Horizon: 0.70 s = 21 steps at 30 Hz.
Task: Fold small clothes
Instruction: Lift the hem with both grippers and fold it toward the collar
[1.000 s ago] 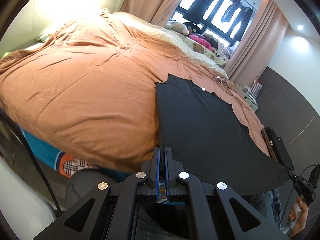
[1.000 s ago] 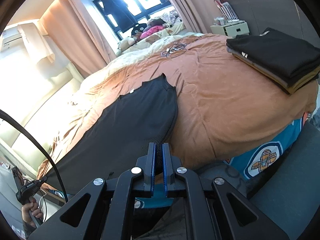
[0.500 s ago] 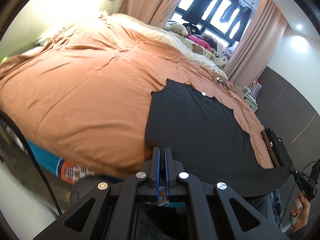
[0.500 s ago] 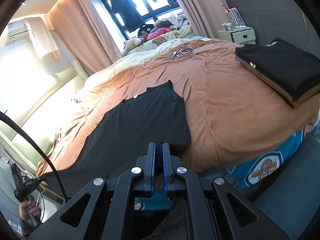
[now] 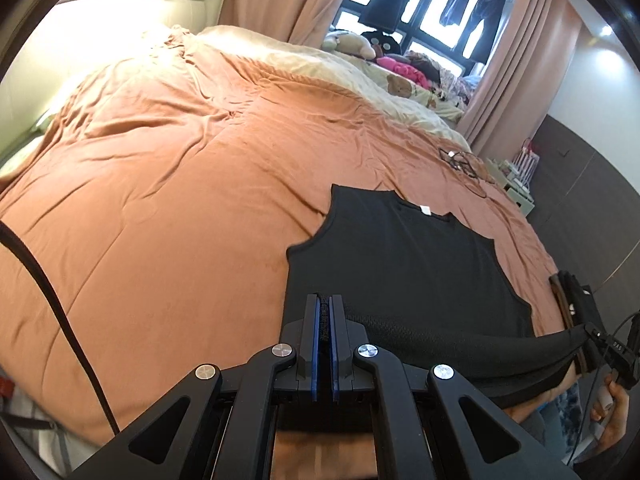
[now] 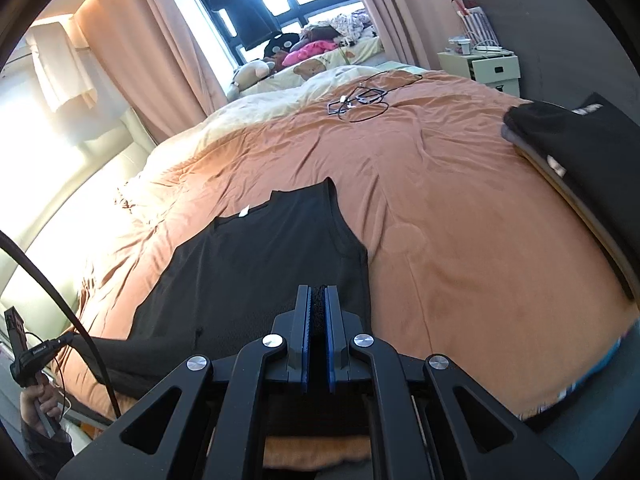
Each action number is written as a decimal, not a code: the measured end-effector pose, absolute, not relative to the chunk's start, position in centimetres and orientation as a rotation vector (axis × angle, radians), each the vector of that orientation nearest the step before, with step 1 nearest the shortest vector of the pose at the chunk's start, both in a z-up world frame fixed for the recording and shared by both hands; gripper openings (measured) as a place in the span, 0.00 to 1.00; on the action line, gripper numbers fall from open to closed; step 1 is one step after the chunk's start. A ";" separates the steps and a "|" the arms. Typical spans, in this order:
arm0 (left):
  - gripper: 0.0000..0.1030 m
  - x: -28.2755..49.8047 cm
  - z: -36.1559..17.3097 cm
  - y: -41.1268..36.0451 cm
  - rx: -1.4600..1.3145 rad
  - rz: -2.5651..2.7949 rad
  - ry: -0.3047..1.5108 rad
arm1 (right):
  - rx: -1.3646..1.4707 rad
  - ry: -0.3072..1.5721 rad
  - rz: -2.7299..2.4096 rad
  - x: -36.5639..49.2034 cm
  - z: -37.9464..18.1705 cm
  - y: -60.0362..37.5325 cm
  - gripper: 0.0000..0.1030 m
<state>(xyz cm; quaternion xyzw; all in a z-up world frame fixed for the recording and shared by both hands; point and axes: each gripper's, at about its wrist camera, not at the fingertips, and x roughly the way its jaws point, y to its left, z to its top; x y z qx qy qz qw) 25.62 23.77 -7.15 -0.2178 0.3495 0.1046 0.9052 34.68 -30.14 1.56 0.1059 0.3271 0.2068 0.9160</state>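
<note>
A black sleeveless top [image 5: 404, 264] lies spread on the orange bedspread [image 5: 168, 200], neck and white label pointing away; it also shows in the right wrist view [image 6: 264, 264]. My left gripper [image 5: 325, 308] is shut on the top's near left hem corner. My right gripper [image 6: 318, 304] is shut on the near right hem corner. The hem between them is lifted and hangs slack above the bed's near edge. The right gripper shows in the left wrist view [image 5: 612, 354], and the left gripper shows in the right wrist view [image 6: 28, 360].
A stack of folded dark clothes [image 6: 576, 148] sits at the bed's right edge. Tangled cables [image 6: 360, 100] lie farther up the bedspread [image 6: 460, 208]. Soft toys [image 5: 360, 44] and pillows are by the window. A white nightstand [image 6: 480, 66] stands at the far right.
Both grippers moved forward over the bed, carrying the hem with them. The top now lies farther onto the bedspread, and its hem is lifted and slack.
</note>
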 end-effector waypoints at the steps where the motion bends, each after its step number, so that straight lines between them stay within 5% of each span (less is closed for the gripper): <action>1: 0.04 26.6 -7.3 24.0 -0.445 0.219 0.729 | 0.214 0.677 0.423 35.7 1.5 -29.7 0.03; 21: 0.04 45.1 -12.2 28.2 -0.330 0.284 0.919 | 0.106 0.808 0.353 54.3 -1.0 -22.3 0.03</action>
